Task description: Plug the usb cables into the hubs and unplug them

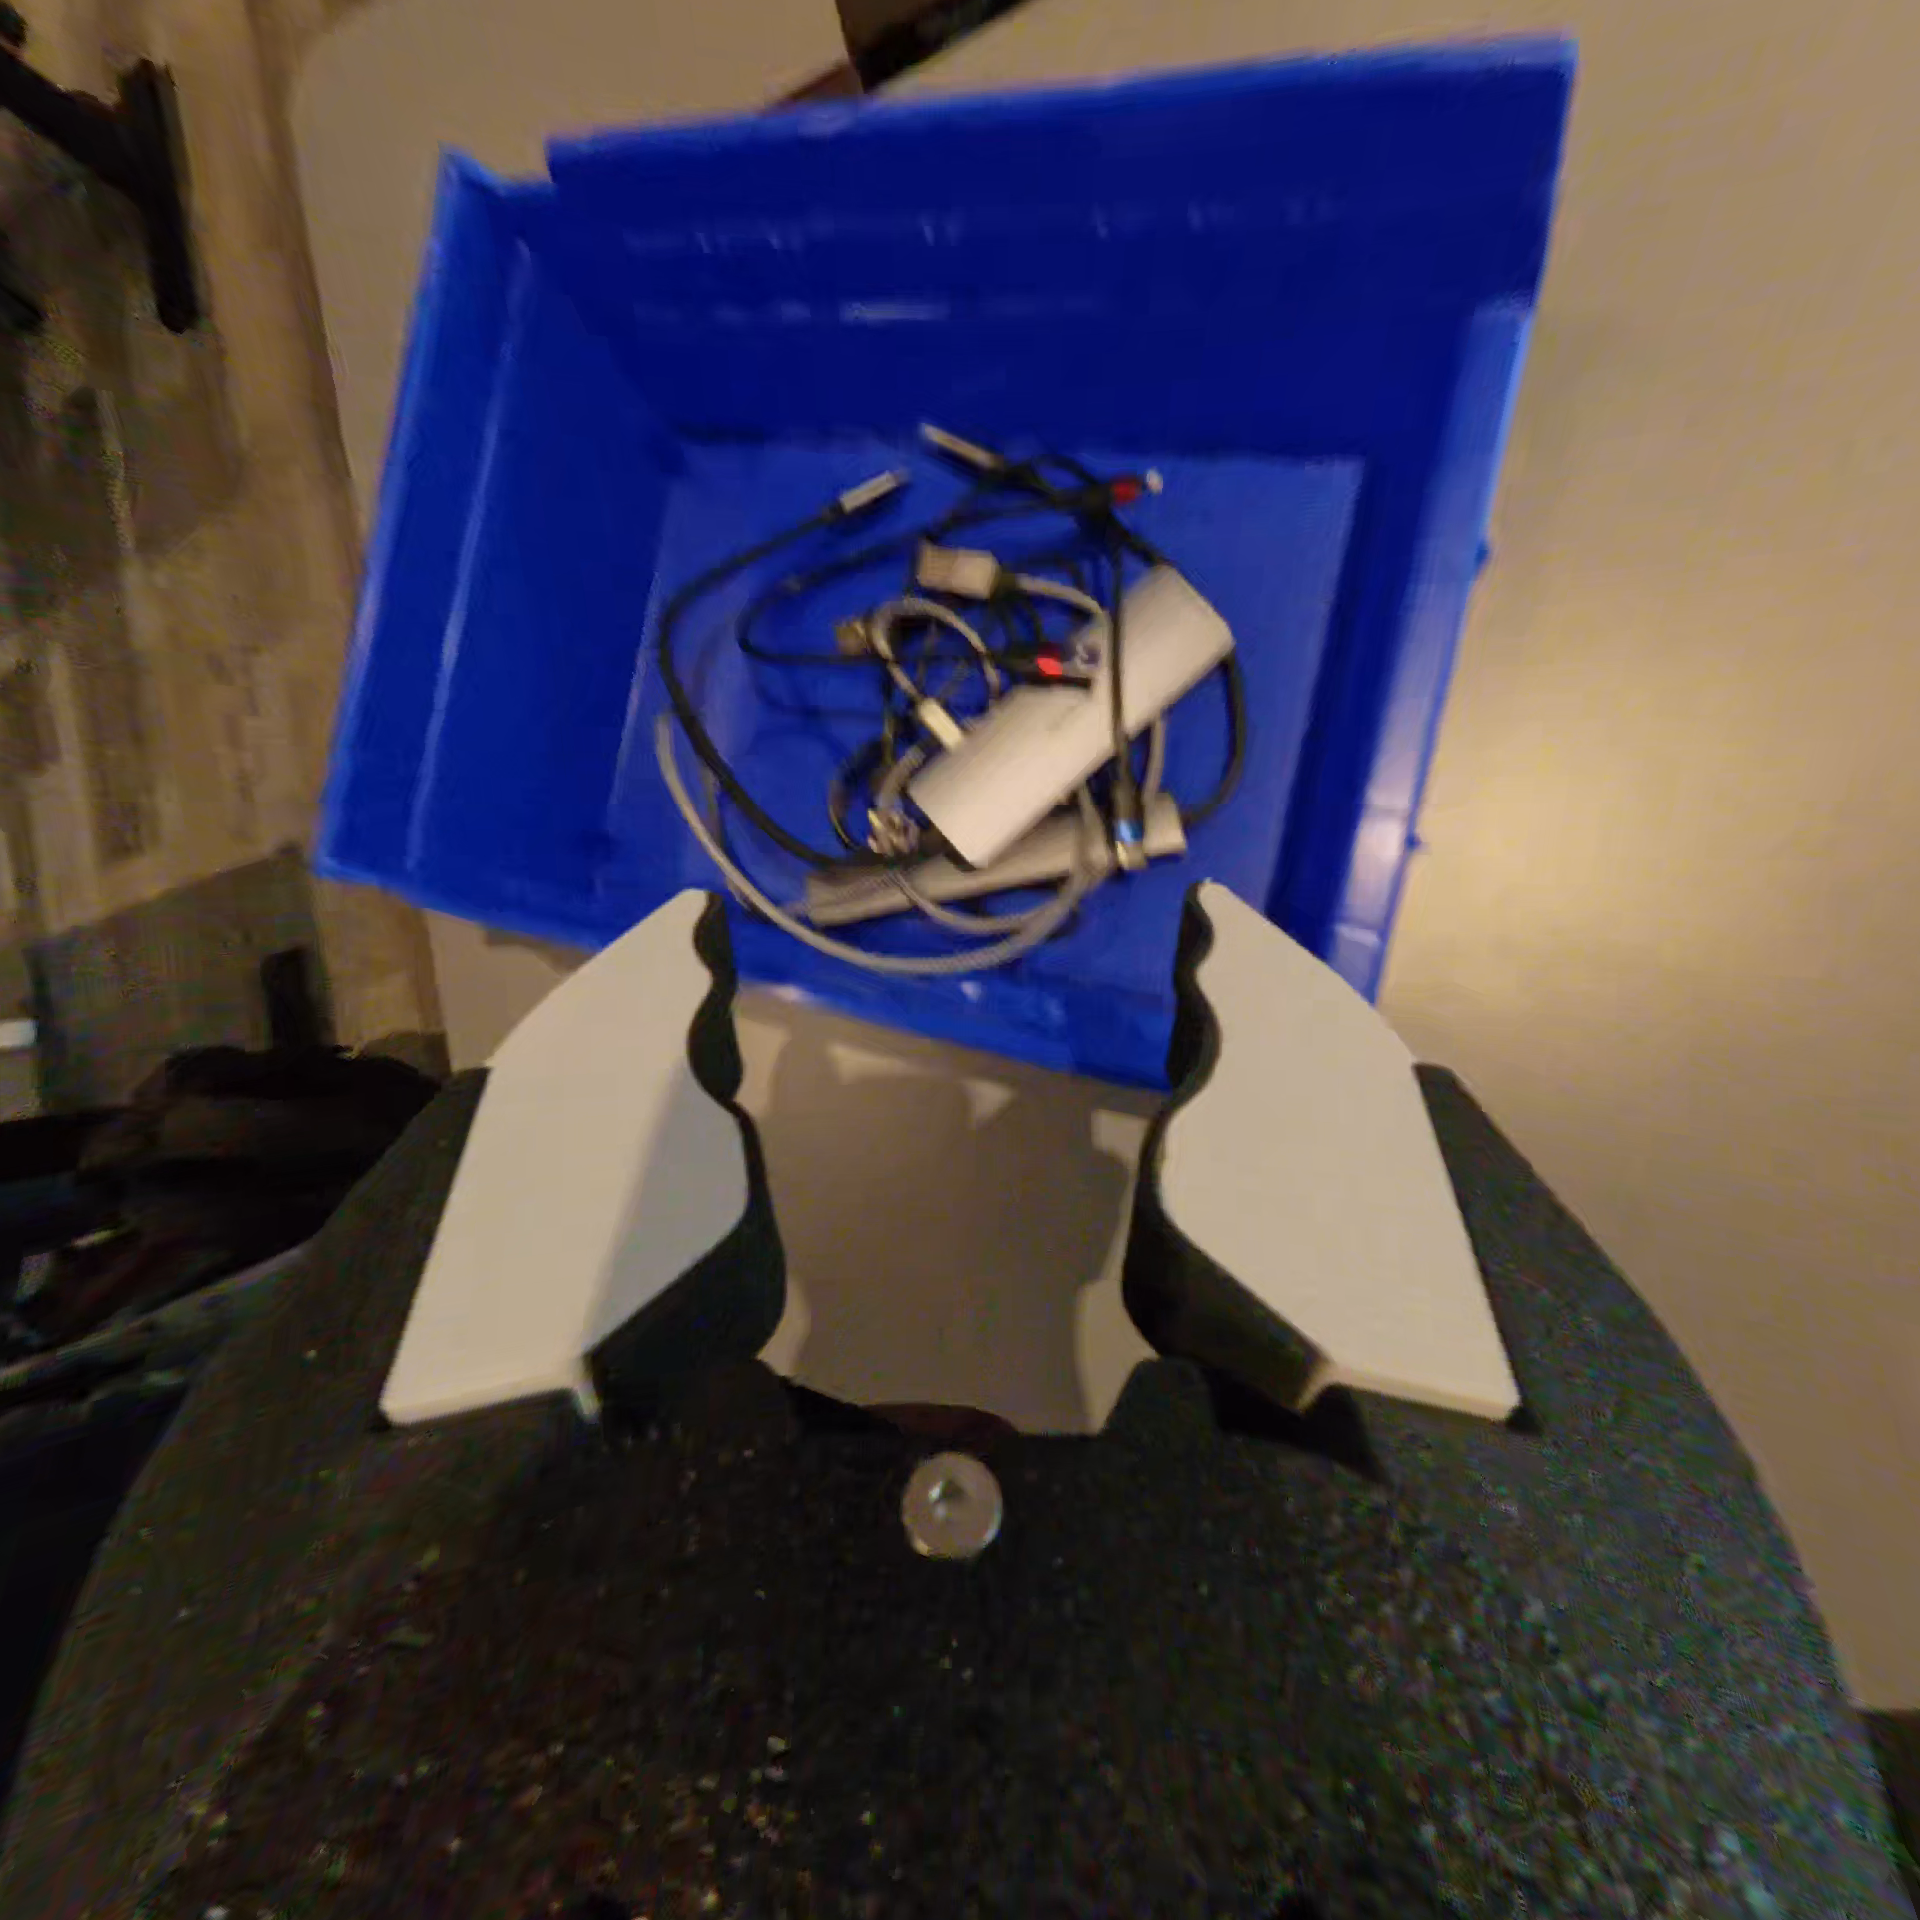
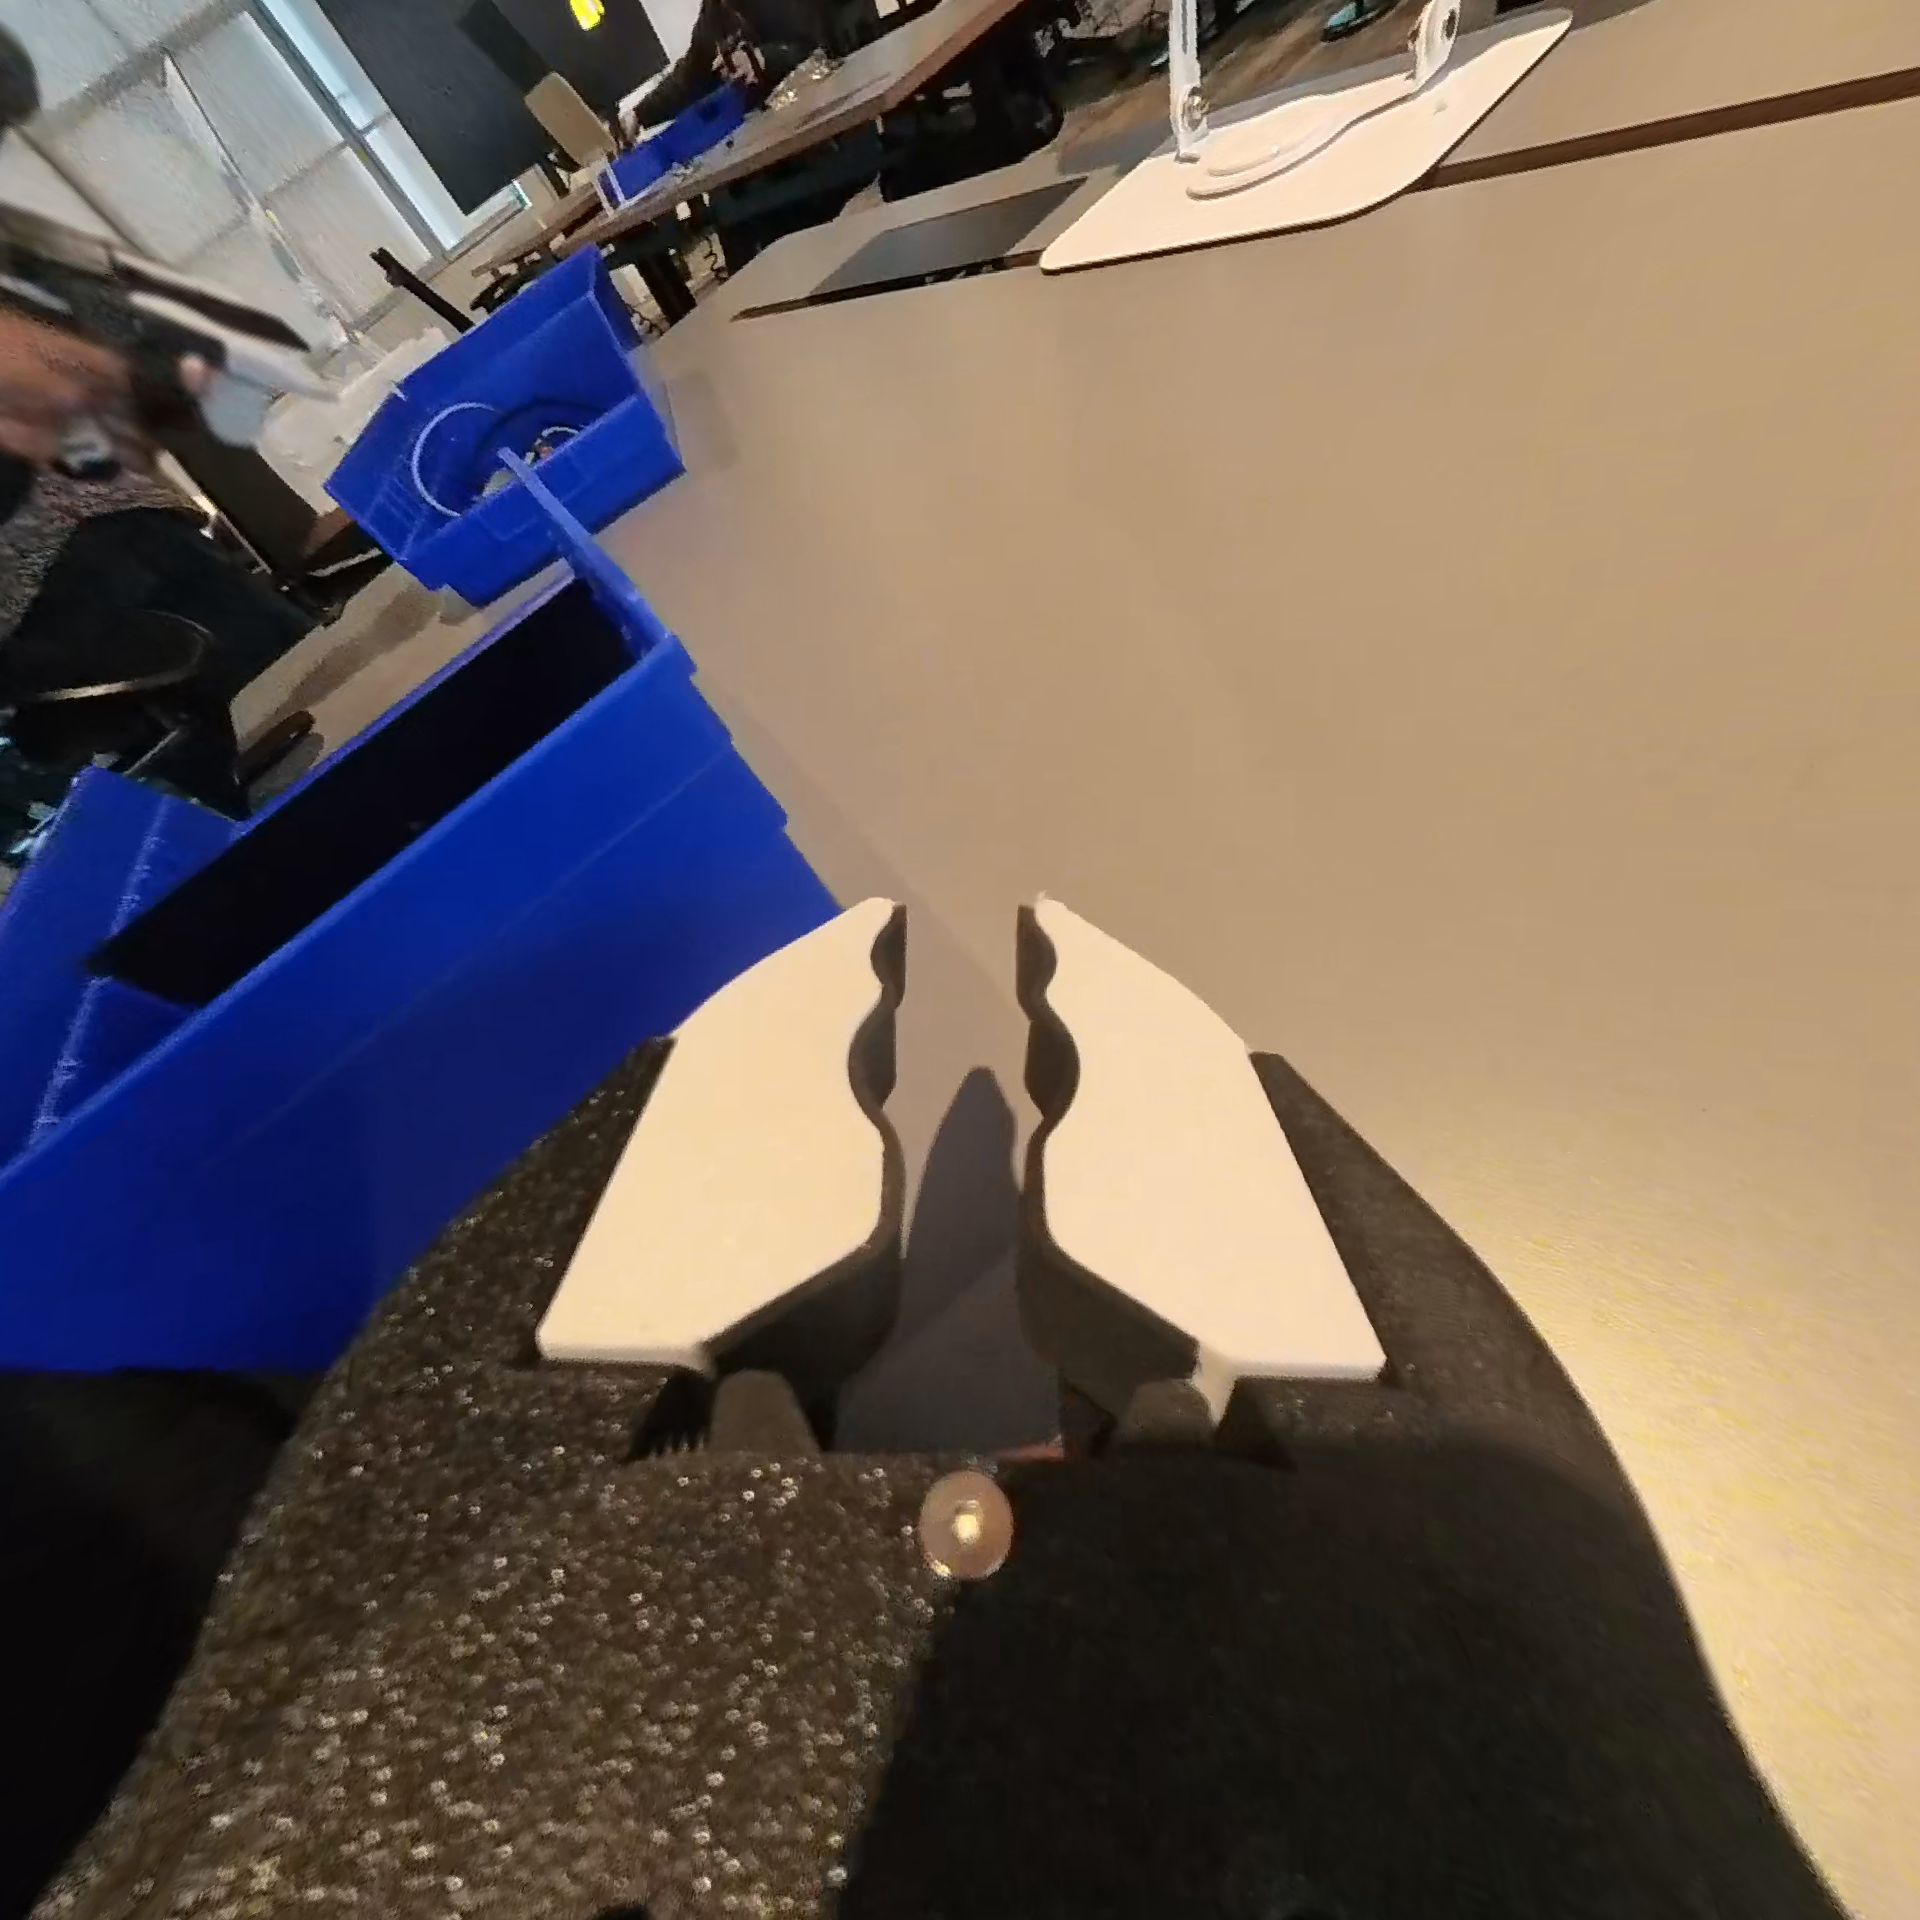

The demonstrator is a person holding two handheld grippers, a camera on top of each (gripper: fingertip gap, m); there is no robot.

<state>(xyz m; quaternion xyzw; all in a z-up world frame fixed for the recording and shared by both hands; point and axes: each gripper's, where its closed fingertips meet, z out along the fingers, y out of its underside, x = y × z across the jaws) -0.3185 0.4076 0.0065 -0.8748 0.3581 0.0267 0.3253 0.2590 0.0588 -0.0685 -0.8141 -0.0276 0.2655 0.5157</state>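
In the left wrist view a blue bin holds a silver hub under a tangle of black and grey USB cables; a second grey hub lies at the near edge. My left gripper is open and empty, above the bin's near rim. In the right wrist view my right gripper is slightly open and empty, low over the bare table, to the right of the blue bin. The other gripper shows blurred at the far left.
A second blue bin with a white cable stands farther back on the left. A white mat with a stand lies at the far right. Dark chairs and other desks stand behind. The table edge runs along the bins' left. The gap from one gripper's tips to the other's is roughly 70 centimeters.
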